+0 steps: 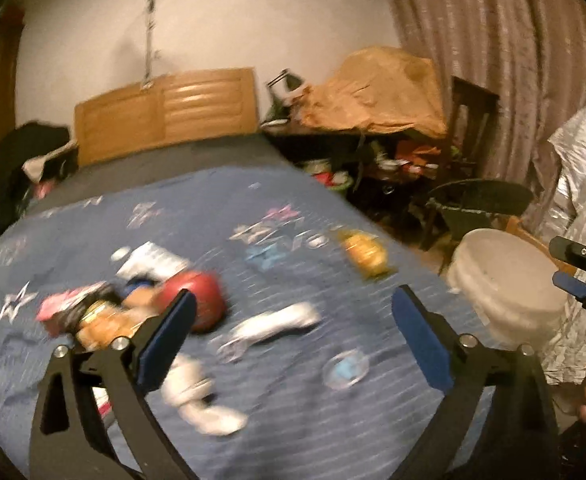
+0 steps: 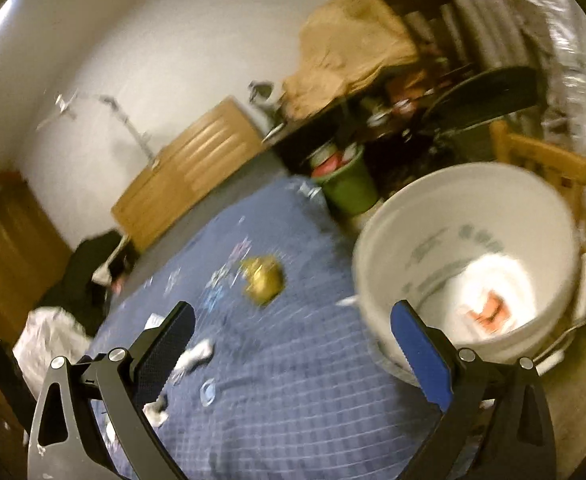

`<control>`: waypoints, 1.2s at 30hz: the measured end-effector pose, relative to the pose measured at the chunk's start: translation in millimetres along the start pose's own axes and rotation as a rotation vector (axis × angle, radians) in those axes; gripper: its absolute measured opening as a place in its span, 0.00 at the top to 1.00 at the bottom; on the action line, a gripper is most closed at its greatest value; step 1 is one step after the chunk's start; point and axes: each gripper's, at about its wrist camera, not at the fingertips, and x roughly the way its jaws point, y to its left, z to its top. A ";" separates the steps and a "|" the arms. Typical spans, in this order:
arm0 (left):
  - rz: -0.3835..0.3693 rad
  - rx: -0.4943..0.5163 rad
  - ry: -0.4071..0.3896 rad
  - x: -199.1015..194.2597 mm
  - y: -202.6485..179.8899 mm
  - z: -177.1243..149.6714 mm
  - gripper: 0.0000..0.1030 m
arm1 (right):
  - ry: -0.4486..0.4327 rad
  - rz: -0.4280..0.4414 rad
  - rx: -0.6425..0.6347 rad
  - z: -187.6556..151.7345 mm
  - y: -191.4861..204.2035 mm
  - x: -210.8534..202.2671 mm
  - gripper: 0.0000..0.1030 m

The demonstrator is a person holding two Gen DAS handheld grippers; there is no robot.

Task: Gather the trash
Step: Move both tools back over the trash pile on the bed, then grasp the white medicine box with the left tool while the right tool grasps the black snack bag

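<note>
Trash (image 1: 197, 312) strewn on blue bedspread (image 1: 293, 432), white bucket (image 2: 469, 264) beside bed

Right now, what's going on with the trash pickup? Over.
Left hand-held gripper open, empty. Right hand-held gripper open, empty. Wrappers on bed; white bucket alongside. Nothing blocking.

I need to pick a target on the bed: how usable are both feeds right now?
Left wrist: motion blur smears the bed litter, the red object and white scraps lack edges. Right wrist: similarly blurred, glare whitens the bucket bottom. Both: dim warm light, fisheye bending.
</note>
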 end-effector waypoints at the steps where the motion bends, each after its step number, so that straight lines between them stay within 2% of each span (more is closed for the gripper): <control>1: 0.022 -0.016 0.008 -4.2 17.4 -5.2 0.06 | 0.018 0.010 -0.012 -5.0 8.8 5.3 0.05; 6: 0.104 -0.089 0.091 -18.1 99.8 -31.4 0.06 | 0.144 0.071 -0.074 -35.7 58.2 42.9 0.05; 9: 0.105 -0.147 0.181 -18.0 155.7 -52.2 0.06 | 0.204 0.103 -0.104 -57.3 87.8 62.3 0.05; 12: 0.062 -0.169 0.226 -15.1 190.9 -67.5 0.06 | 0.259 0.125 -0.140 -75.2 111.4 79.0 0.05; 16: 0.028 -0.148 0.279 5.7 214.6 -82.2 0.06 | 0.316 0.125 -0.183 -91.4 129.0 97.8 0.05; 22: -0.052 -0.067 0.375 49.3 203.9 -93.0 0.07 | 0.349 0.125 -0.216 -94.9 139.4 109.3 0.05; 24: -0.075 -0.033 0.412 55.2 197.4 -96.1 0.41 | 0.355 0.129 -0.223 -95.8 143.0 112.2 0.05; 27: -0.105 -0.047 0.379 41.7 200.7 -100.0 0.55 | 0.364 0.143 -0.262 -98.2 152.5 114.7 0.05; 36: -0.096 -0.142 0.297 -43.6 230.8 -119.8 0.56 | 0.377 0.256 -0.471 -117.3 218.4 120.6 0.05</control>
